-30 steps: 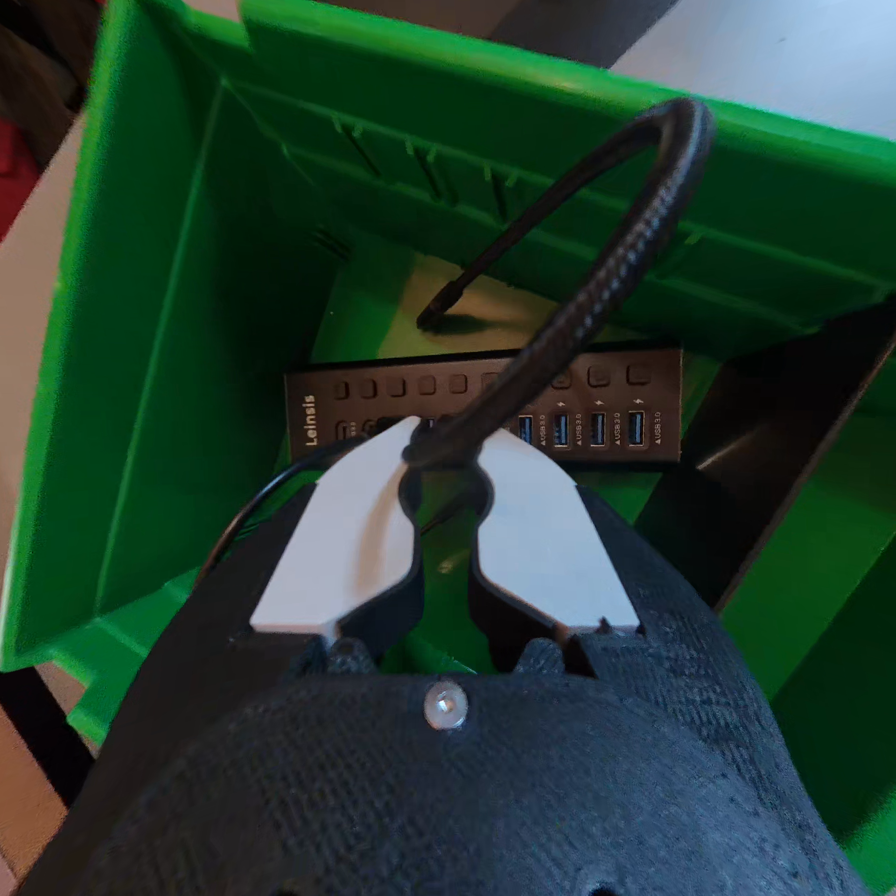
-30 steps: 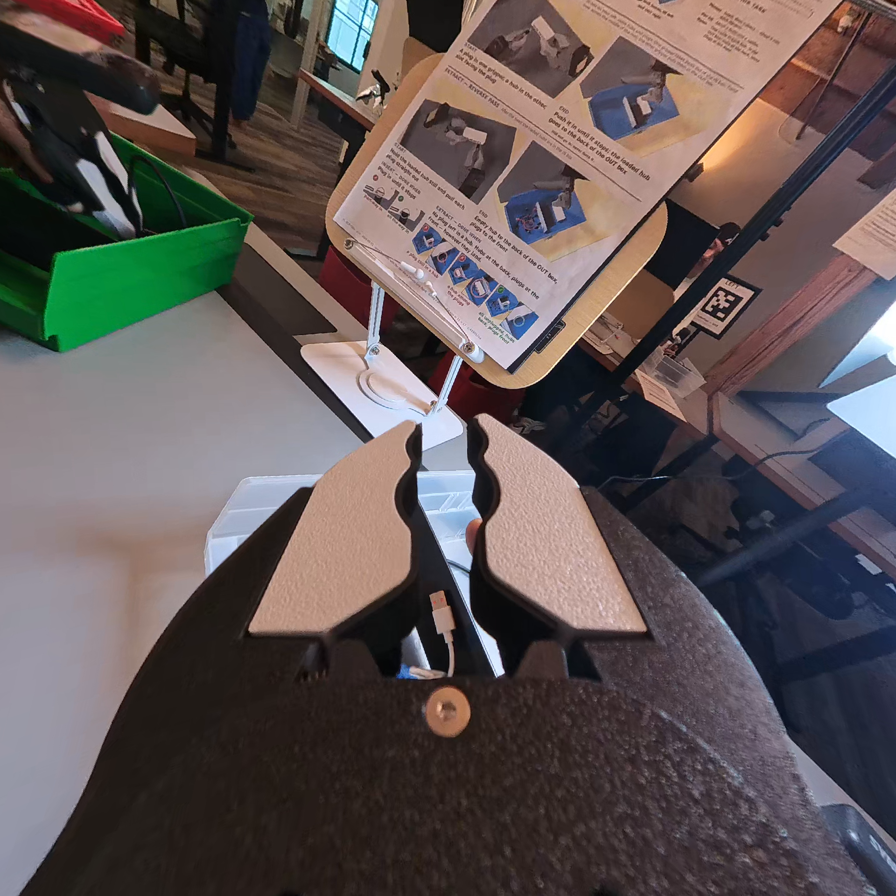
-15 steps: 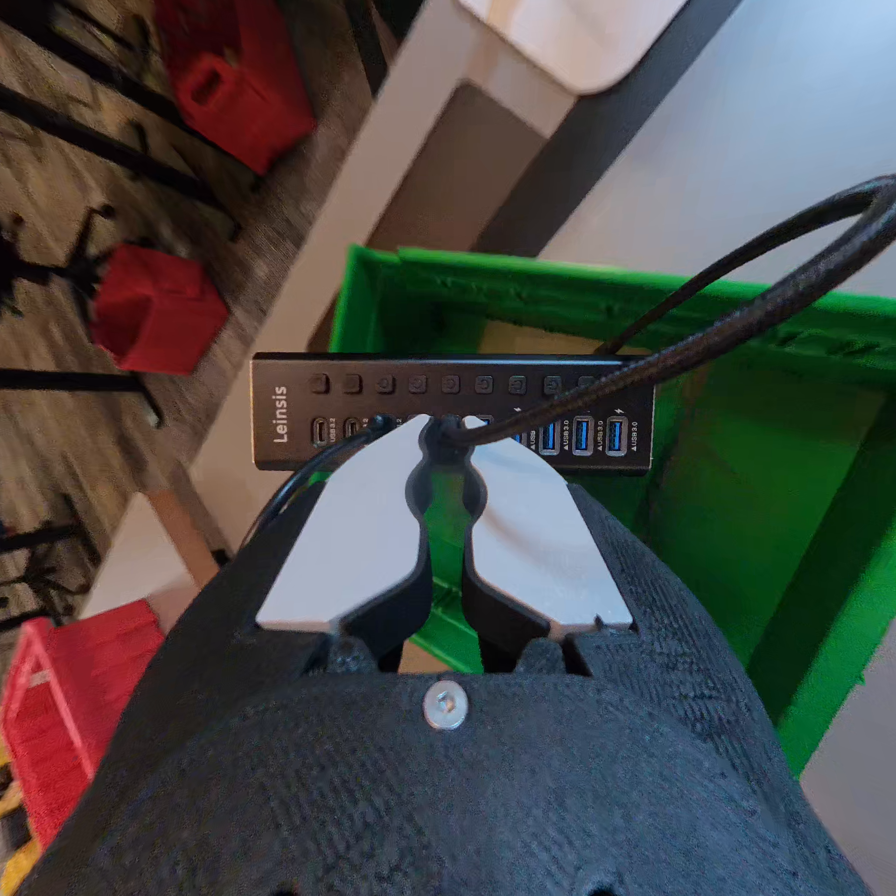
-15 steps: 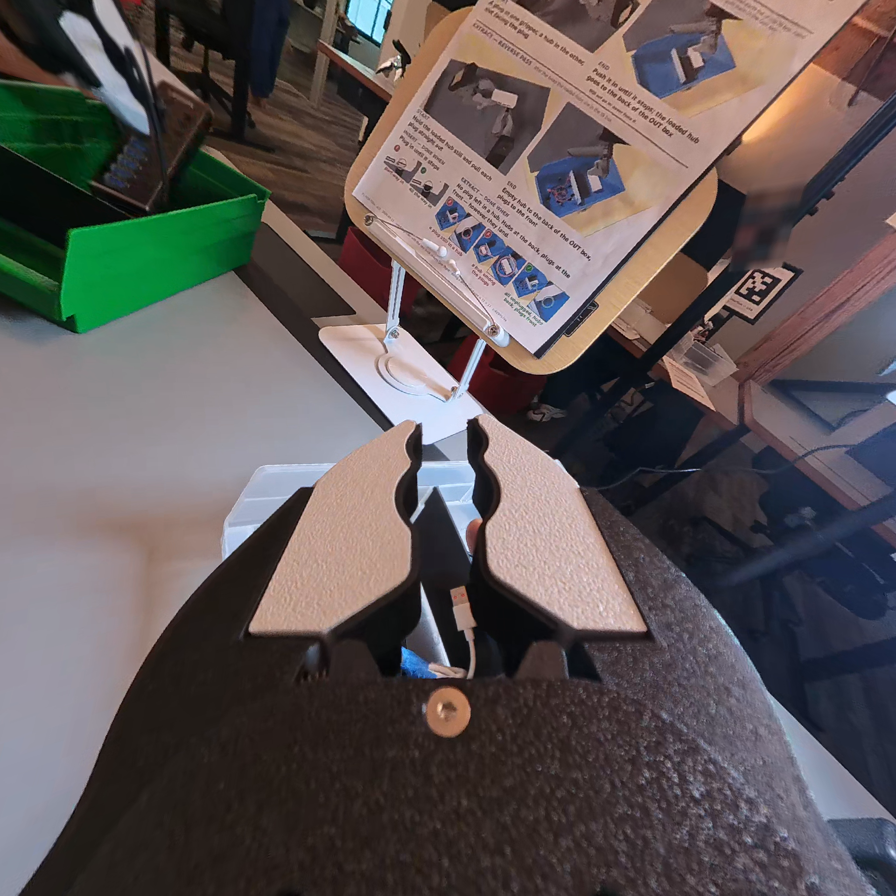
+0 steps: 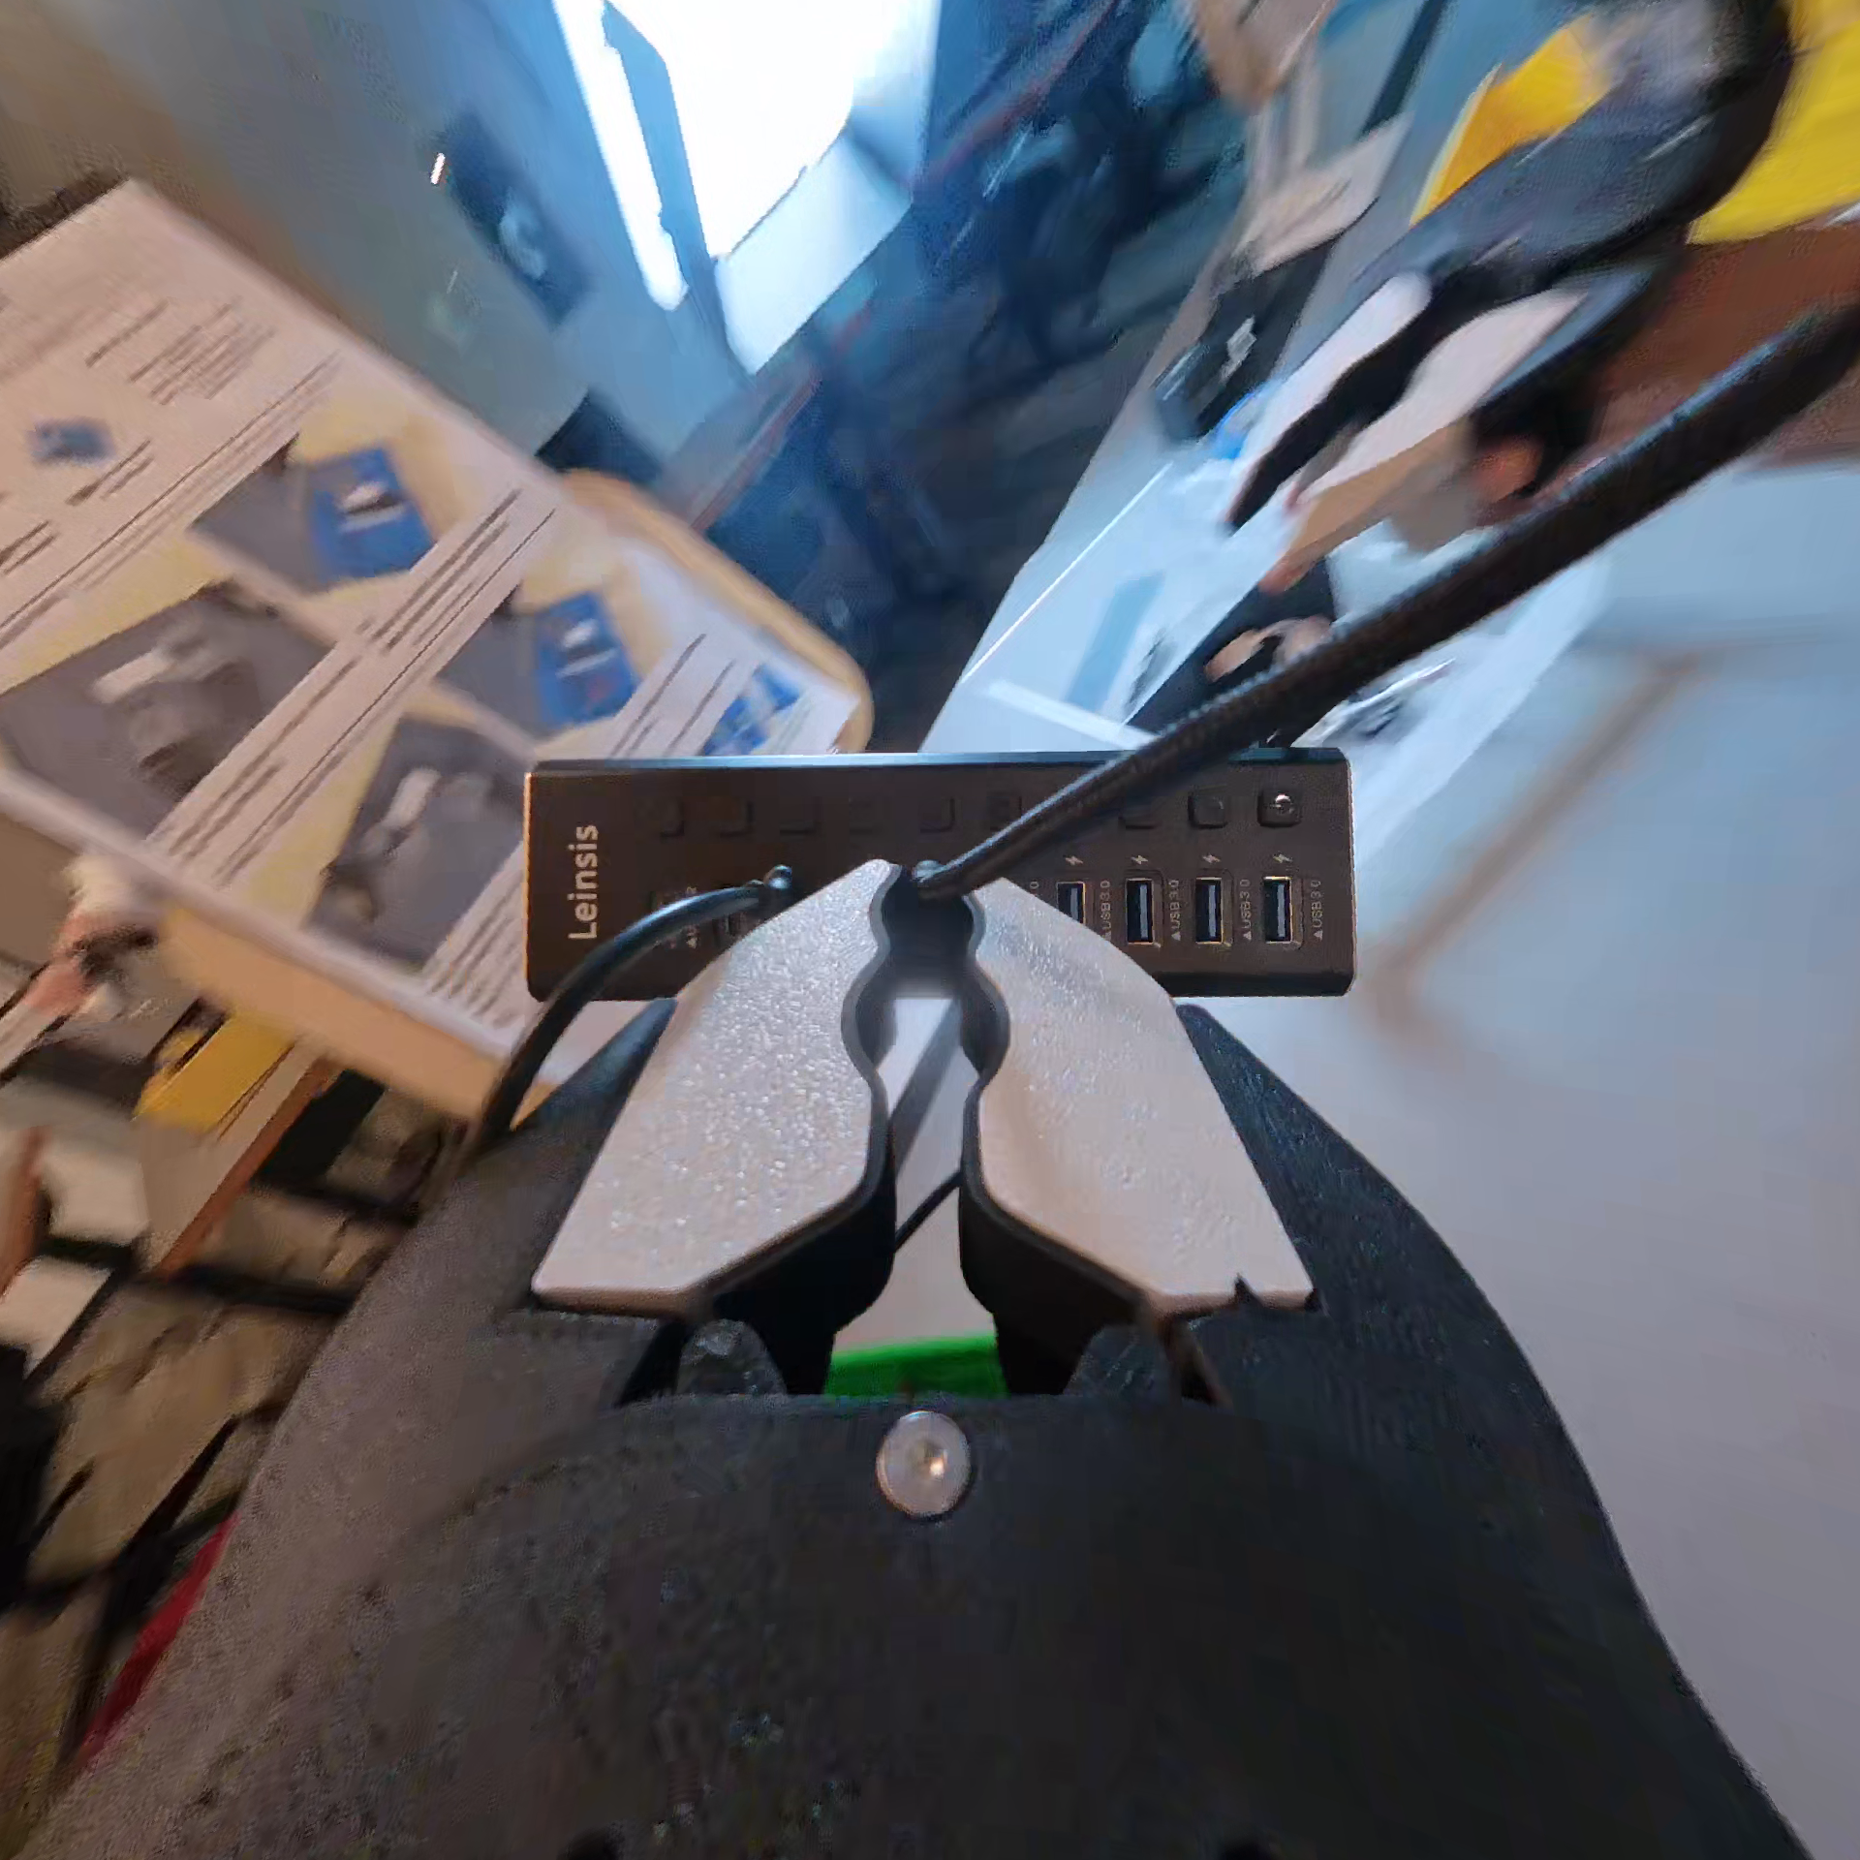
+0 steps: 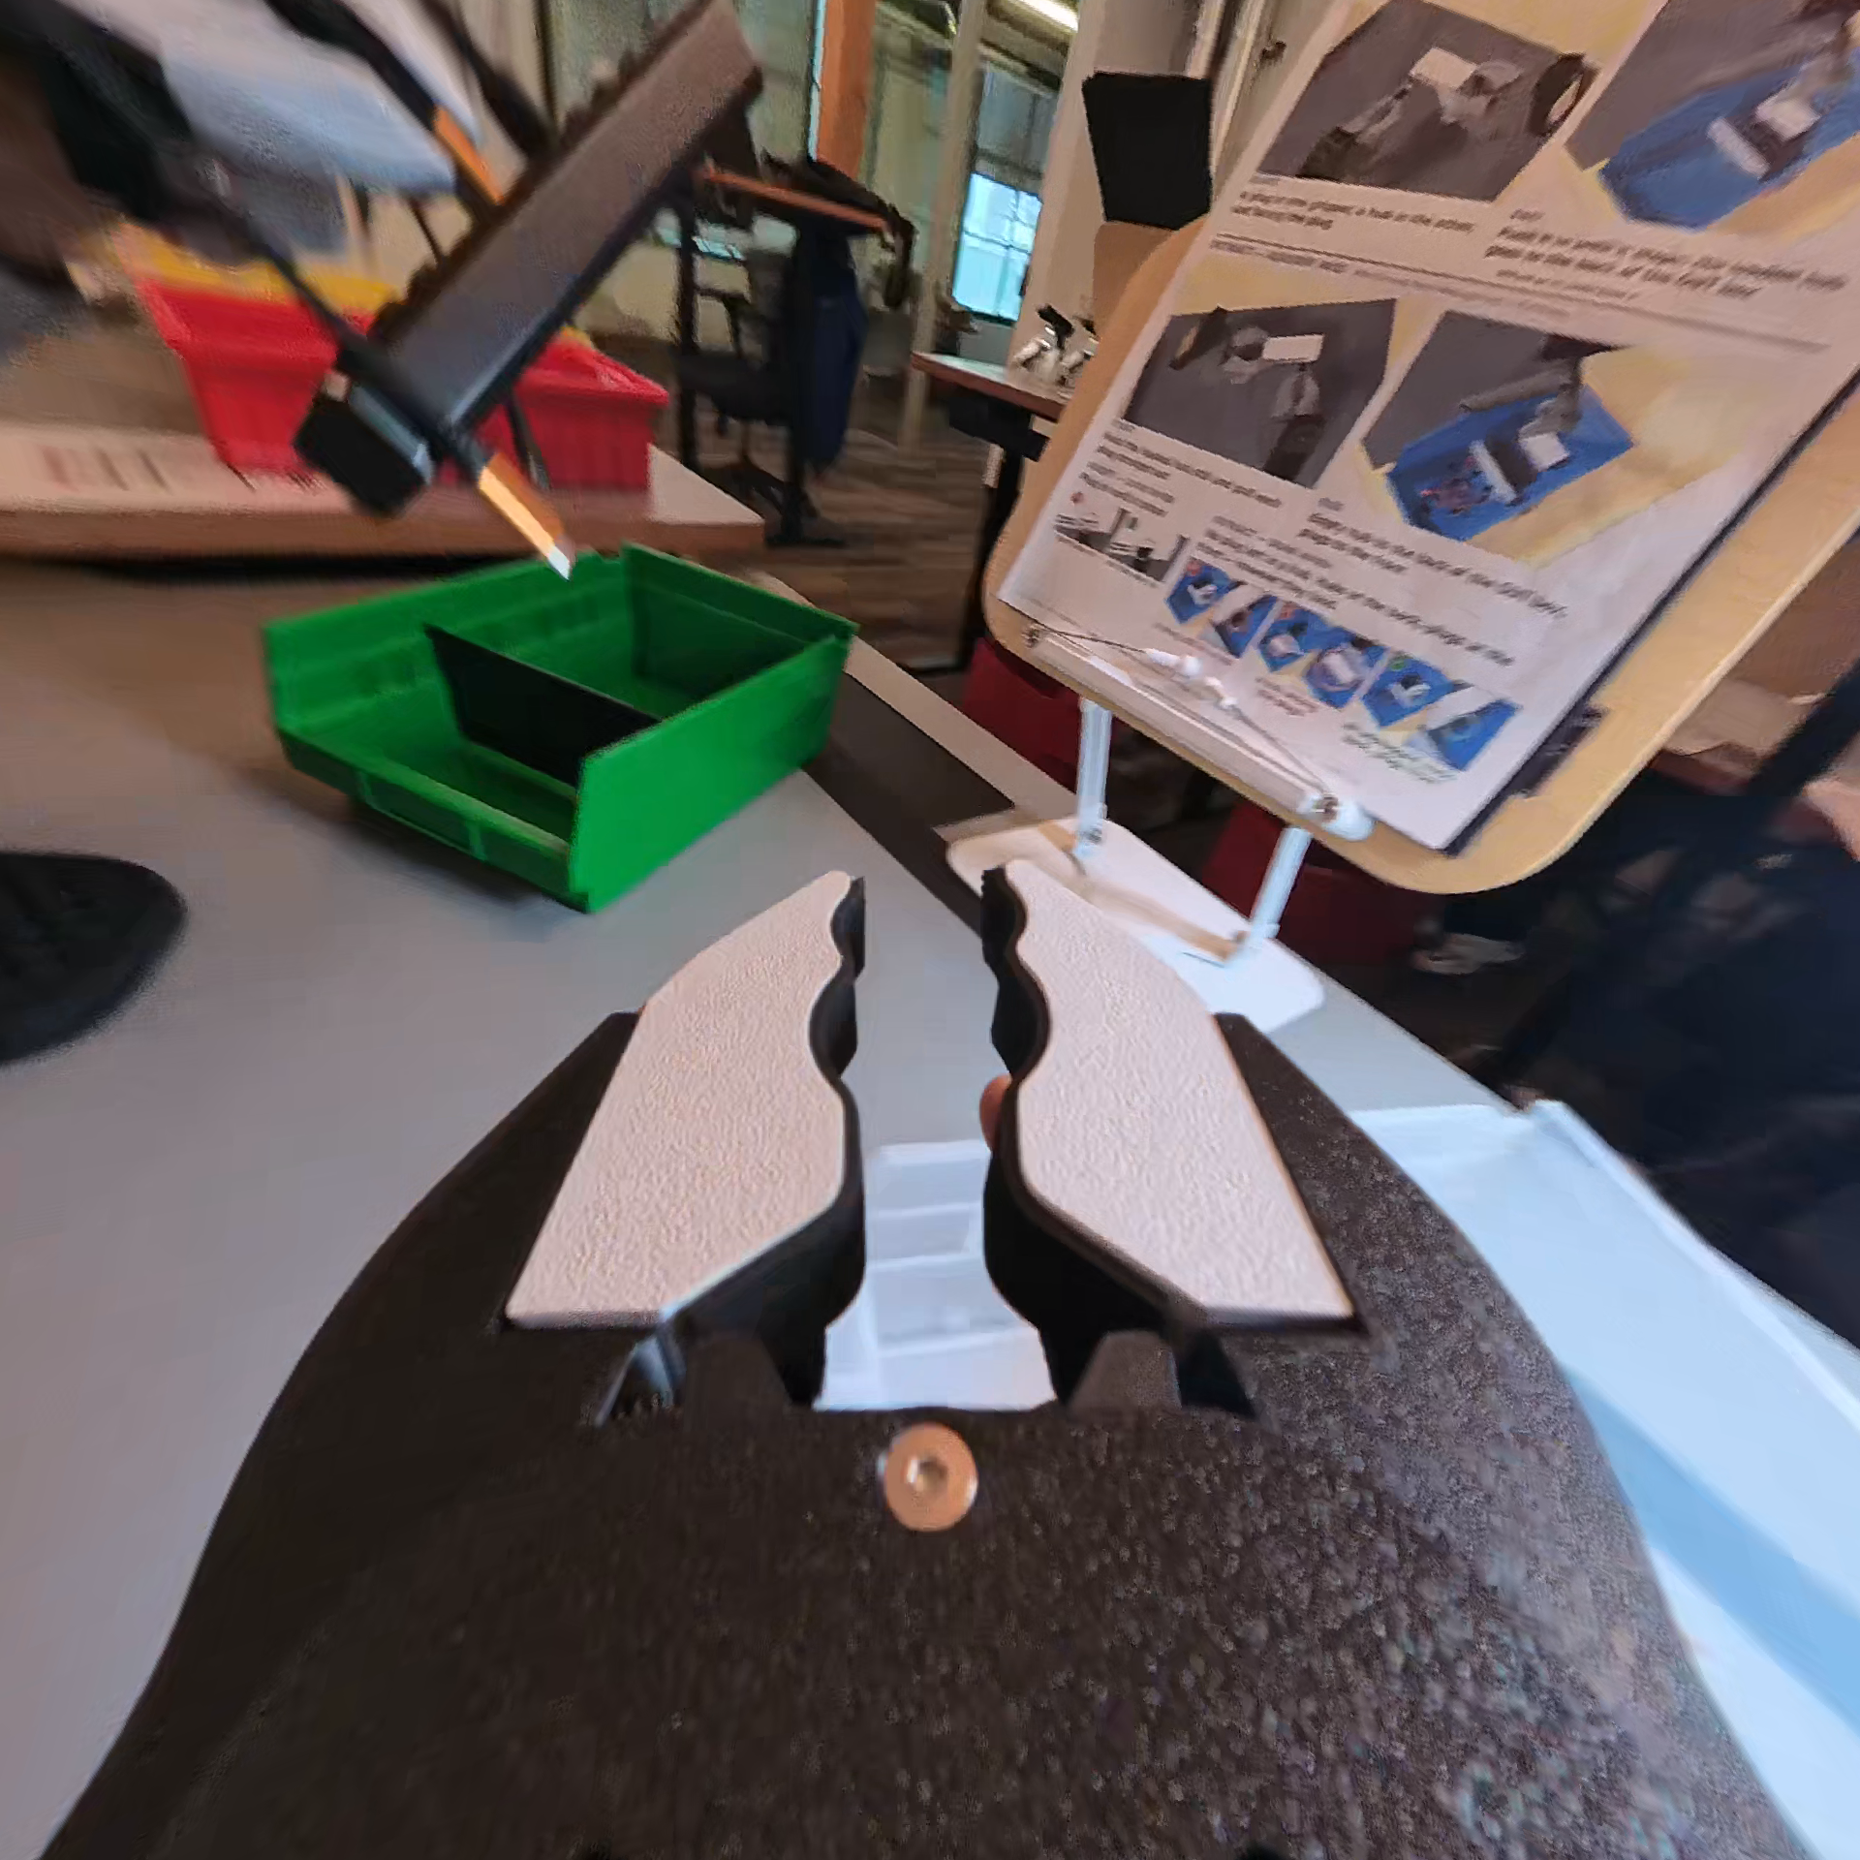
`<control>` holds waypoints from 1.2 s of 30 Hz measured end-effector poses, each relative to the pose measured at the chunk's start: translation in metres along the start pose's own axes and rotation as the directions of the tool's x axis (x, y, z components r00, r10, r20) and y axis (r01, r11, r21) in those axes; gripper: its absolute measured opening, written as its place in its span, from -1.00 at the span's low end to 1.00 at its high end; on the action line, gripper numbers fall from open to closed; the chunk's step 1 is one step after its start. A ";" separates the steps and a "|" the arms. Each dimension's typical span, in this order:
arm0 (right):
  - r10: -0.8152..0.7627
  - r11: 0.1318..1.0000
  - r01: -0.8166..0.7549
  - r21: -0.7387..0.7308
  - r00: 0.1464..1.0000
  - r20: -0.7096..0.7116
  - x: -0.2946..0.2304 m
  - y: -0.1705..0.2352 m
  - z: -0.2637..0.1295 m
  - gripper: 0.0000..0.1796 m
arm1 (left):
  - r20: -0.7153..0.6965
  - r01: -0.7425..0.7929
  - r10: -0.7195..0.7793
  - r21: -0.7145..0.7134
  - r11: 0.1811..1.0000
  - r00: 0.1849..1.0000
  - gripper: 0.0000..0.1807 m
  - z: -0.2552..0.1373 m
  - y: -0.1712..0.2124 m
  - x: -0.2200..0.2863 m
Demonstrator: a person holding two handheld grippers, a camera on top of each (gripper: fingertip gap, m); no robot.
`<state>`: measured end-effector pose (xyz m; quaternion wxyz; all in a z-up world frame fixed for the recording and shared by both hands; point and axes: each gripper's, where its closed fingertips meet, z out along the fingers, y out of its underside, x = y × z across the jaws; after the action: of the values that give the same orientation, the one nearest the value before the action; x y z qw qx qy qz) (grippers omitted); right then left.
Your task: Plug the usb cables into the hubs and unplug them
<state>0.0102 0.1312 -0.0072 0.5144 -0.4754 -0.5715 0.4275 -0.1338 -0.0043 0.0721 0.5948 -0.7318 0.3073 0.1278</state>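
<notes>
Two grippers, one black USB hub [image 5: 941,871] held up in the air.
Left gripper [image 5: 926,891] is clamped on the hub's front, a braided cable [image 5: 1409,614] leaving it; right gripper [image 6: 921,891] hangs with fingers apart, holding nothing, above the grey table [image 6: 302,1006] near the green bin [image 6: 564,705].

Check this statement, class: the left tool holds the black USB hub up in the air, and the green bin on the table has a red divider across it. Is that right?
One detail is wrong. The divider across the green bin is black, not red, as the right wrist view shows. The rest stands: the left tool holds the black USB hub up in the air.
</notes>
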 end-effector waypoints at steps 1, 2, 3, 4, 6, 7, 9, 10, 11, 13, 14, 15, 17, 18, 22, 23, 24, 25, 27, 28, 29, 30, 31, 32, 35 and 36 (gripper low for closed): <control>0.081 0.996 -0.082 0.025 0.996 0.042 -0.005 -0.003 0.003 -0.72 | -0.042 0.018 -0.015 0.066 0.998 0.999 -0.91 0.003 -0.008 0.020; 0.158 0.986 -0.162 0.041 0.984 0.088 -0.010 -0.004 0.006 -0.68 | -0.081 0.045 -0.035 0.129 0.991 0.996 -0.91 0.007 -0.015 0.038; 0.224 0.971 -0.233 0.050 0.966 0.131 -0.013 -0.006 0.008 -0.63 | -0.119 0.069 -0.046 0.190 0.979 0.992 -0.91 0.011 -0.021 0.055; 0.281 0.955 -0.293 0.055 0.946 0.164 -0.015 -0.006 0.010 -0.59 | -0.157 0.076 -0.038 0.246 0.966 0.987 -0.91 0.016 -0.026 0.071; 0.369 0.920 -0.390 0.050 0.901 0.229 -0.019 -0.005 0.010 -0.55 | -0.230 0.077 -0.003 0.315 0.946 0.973 -0.91 0.027 -0.030 0.098; 0.404 0.903 -0.429 0.031 0.871 0.278 -0.024 -0.004 0.009 -0.52 | -0.259 0.074 0.015 0.330 0.941 0.966 -0.91 0.032 -0.031 0.108; 0.455 0.875 -0.484 -0.025 0.804 0.383 -0.039 -0.001 0.006 -0.46 | -0.313 0.046 0.076 0.365 0.930 0.947 -0.91 0.040 -0.030 0.126; 0.466 0.869 -0.492 -0.052 0.778 0.423 -0.047 0.002 0.006 -0.44 | -0.343 0.036 0.104 0.379 0.925 0.934 -0.91 0.041 -0.030 0.133; 0.470 0.868 -0.491 -0.080 0.756 0.456 -0.056 0.007 0.006 -0.43 | -0.370 0.037 0.121 0.392 0.919 0.921 -0.91 0.042 -0.029 0.140; 0.482 0.861 -0.491 -0.134 0.704 0.522 -0.076 0.016 0.006 -0.39 | -0.398 0.032 0.144 0.404 0.914 0.906 -0.91 0.044 -0.025 0.152; 0.494 0.853 -0.498 -0.158 0.669 0.556 -0.087 0.019 0.006 -0.37 | -0.399 0.018 0.154 0.394 0.919 0.904 -0.91 0.047 -0.021 0.156; 0.514 0.838 -0.515 -0.181 0.632 0.580 -0.097 0.022 0.008 -0.37 | -0.408 0.005 0.162 0.378 0.926 0.898 -0.91 0.050 -0.016 0.161; 0.575 0.790 -0.563 -0.242 0.545 0.610 -0.114 0.026 0.016 -0.37 | -0.420 -0.027 0.180 0.346 0.938 0.889 -0.91 0.056 -0.007 0.169; 0.610 0.766 -0.579 -0.280 0.517 0.600 -0.120 0.030 0.022 -0.42 | -0.418 -0.046 0.190 0.330 0.943 0.888 -0.91 0.059 -0.003 0.172; 0.651 0.728 -0.595 -0.339 0.447 0.613 -0.143 0.039 0.032 -0.60 | -0.409 -0.106 0.225 0.294 0.950 0.884 -0.91 0.066 0.006 0.179; 0.654 0.722 -0.608 -0.330 0.442 0.614 -0.143 0.039 0.033 -0.61 | -0.401 -0.112 0.229 0.295 0.949 0.887 -0.91 0.066 0.006 0.178; 0.644 0.724 -0.616 -0.311 0.442 0.625 -0.142 0.036 0.033 -0.62 | -0.392 -0.111 0.230 0.302 0.947 0.891 -0.91 0.065 0.005 0.177; 0.628 0.733 -0.617 -0.288 0.448 0.637 -0.140 0.033 0.032 -0.63 | -0.387 -0.102 0.224 0.312 0.945 0.894 -0.91 0.063 0.003 0.177; 0.577 0.768 -0.592 -0.245 0.474 0.665 -0.139 0.027 0.026 -0.64 | -0.401 -0.072 0.205 0.323 0.944 0.893 -0.87 0.059 -0.003 0.178; 0.554 0.784 -0.579 -0.226 0.486 0.676 -0.138 0.024 0.022 -0.64 | -0.396 -0.057 0.198 0.339 0.939 0.897 -0.83 0.056 -0.008 0.177; 0.547 0.789 -0.573 -0.222 0.491 0.678 -0.136 0.022 0.019 -0.64 | -0.392 -0.032 0.187 0.370 0.928 0.901 -0.85 0.050 -0.015 0.174; 0.547 0.792 -0.568 -0.222 0.501 0.671 -0.132 0.020 0.017 -0.64 | -0.392 0.008 0.168 0.410 0.912 0.905 -0.93 0.042 -0.023 0.168; 0.533 0.806 -0.552 -0.214 0.518 0.669 -0.128 0.020 0.014 -0.64 | -0.399 0.053 0.147 0.449 0.892 0.905 -0.97 0.033 -0.030 0.162; 0.506 0.825 -0.532 -0.193 0.541 0.672 -0.124 0.019 0.009 -0.65 | -0.424 0.100 0.125 0.470 0.877 0.897 -0.95 0.024 -0.034 0.156; 0.427 0.850 -0.517 -0.103 0.561 0.709 -0.112 0.004 -0.007 -0.65 | -0.587 0.241 0.034 0.384 0.892 0.809 -0.74 0.013 -0.019 0.155; 0.388 0.857 -0.511 -0.064 0.560 0.732 -0.112 -0.002 -0.014 -0.65 | -0.649 0.295 0.002 0.349 0.890 0.761 -0.68 0.012 -0.013 0.160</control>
<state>0.0262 0.0209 -0.0237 0.1555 -0.3557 -0.5502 0.7393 0.0012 -0.0396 -0.0089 0.6108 -0.6038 0.4498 -0.2451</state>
